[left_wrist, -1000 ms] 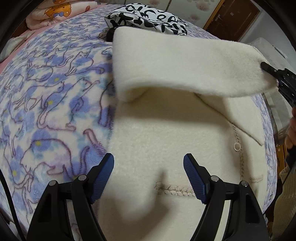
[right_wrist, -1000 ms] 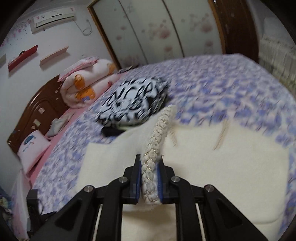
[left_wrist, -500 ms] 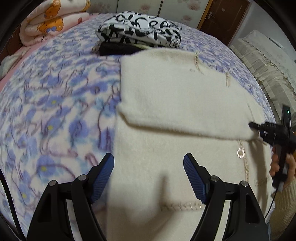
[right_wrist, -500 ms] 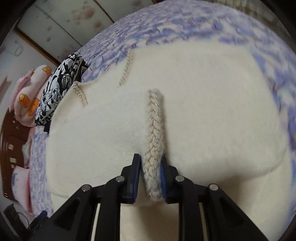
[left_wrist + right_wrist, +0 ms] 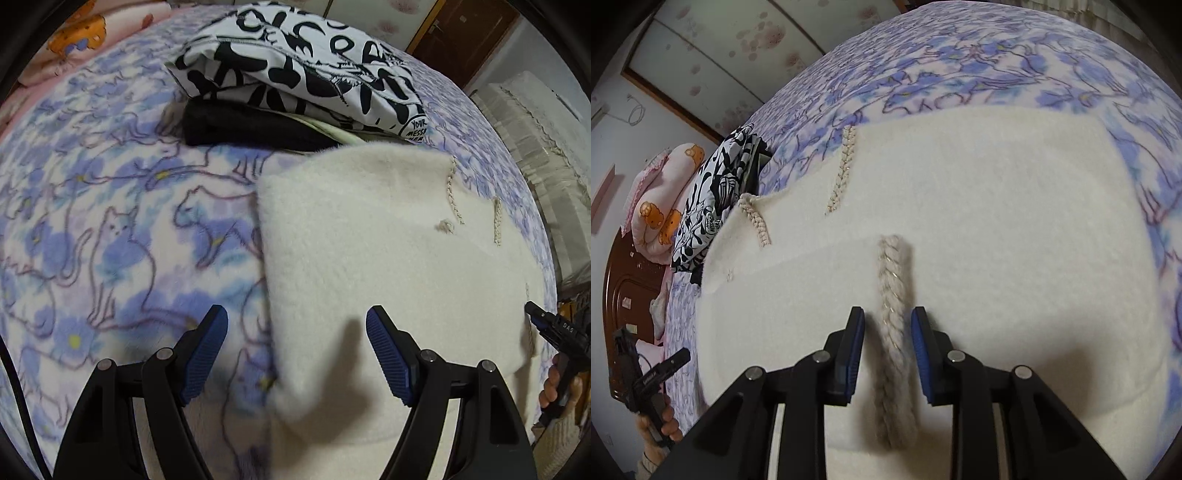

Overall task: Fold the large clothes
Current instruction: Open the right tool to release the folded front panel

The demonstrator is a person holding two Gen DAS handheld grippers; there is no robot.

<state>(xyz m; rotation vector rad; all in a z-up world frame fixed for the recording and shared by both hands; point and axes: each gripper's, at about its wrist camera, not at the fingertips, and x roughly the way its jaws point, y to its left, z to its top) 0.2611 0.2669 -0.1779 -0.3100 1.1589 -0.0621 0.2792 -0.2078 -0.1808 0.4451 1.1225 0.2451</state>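
While both my grippers are released, left gripper (image 5: 295, 354) and right gripper (image 5: 888, 354), one cream coat (image 5: 979, 221) lies near two folded garments (image 5: 303, 85).

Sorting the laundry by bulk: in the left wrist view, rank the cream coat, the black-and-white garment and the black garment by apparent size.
1. Cream coat, though nearest the camera.
2. Black-and-white garment.
3. Black garment, mostly hidden under it.

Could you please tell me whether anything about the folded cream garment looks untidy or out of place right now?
Nothing looks damaged. The cream garment lies folded flat on the cat-print blanket. Its far corner touches the stacked clothes. The braided trim sits loose between the right gripper's open jaws.
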